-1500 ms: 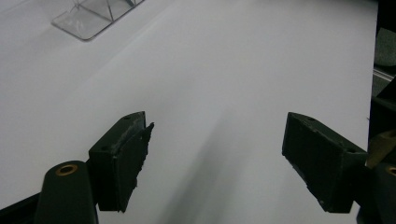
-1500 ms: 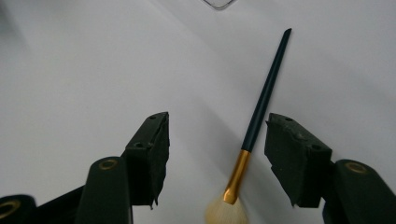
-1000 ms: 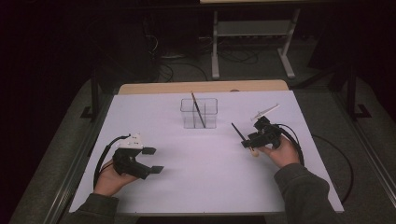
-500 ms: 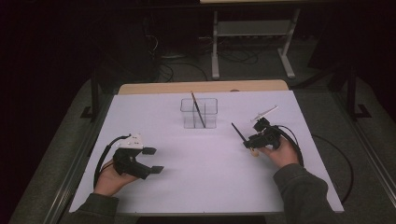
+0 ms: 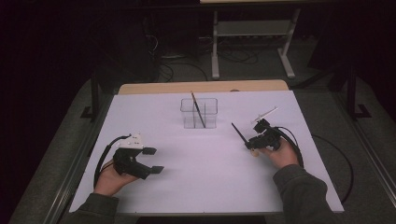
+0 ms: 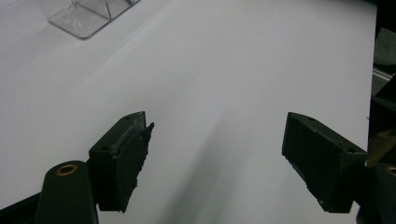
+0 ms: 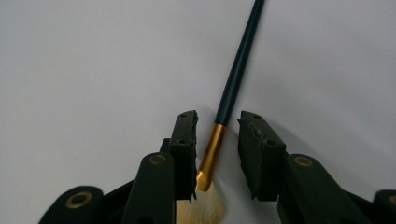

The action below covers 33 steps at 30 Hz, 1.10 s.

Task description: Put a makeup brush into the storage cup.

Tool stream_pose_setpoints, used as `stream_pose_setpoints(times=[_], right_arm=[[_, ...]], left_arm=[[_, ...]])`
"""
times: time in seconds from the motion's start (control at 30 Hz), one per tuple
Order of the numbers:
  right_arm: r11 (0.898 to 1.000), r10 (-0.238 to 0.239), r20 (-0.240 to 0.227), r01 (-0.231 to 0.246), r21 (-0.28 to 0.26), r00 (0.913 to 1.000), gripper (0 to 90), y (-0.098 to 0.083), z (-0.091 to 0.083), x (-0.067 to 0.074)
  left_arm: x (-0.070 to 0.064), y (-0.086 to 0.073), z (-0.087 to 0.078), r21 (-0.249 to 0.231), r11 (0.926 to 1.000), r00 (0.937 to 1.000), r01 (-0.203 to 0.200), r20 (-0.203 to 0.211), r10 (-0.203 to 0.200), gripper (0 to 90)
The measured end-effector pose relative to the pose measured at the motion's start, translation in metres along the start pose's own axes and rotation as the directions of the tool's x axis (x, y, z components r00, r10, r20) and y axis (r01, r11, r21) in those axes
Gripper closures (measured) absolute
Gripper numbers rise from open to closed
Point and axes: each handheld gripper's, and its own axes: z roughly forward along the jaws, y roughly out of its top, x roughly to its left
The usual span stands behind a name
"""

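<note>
A brush with a dark handle (image 5: 238, 132) and gold ferrule lies slanted on the white table, handle pointing to the far left. My right gripper (image 5: 251, 145) stands around its ferrule end. In the right gripper view the brush (image 7: 238, 70) runs between the jaws of the right gripper (image 7: 217, 119), which are narrowly open; the ferrule rests against the left jaw with a gap to the other. The pale bristles fan out low between the jaws. My left gripper (image 5: 153, 160) is open over bare table at the near left, its jaws wide apart in its own view (image 6: 217, 126).
A clear plastic container (image 5: 210, 114) stands at the table's far middle with another brush (image 5: 198, 108) leaning in it; its corner (image 6: 88, 18) shows in the left gripper view. The white table top (image 5: 205, 182) has a wooden back edge (image 5: 201, 87). Cables and a metal frame (image 5: 252, 32) lie beyond.
The right hand has shifted very slightly. The brush handle stays in the same place, and the left gripper has not moved.
</note>
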Motion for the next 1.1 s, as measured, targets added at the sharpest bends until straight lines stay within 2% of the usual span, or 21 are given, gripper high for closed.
stream_pose_setpoints(times=[1.1], right_arm=[[0.999,-0.009,0.029,0.008,0.032,0.9995,76.5,0.0009,-0.0001,0.0028]], left_arm=[[0.0006,0.0003,0.0002,0.002,1.0,1.0,-0.001,-0.001,0.001,22.0]])
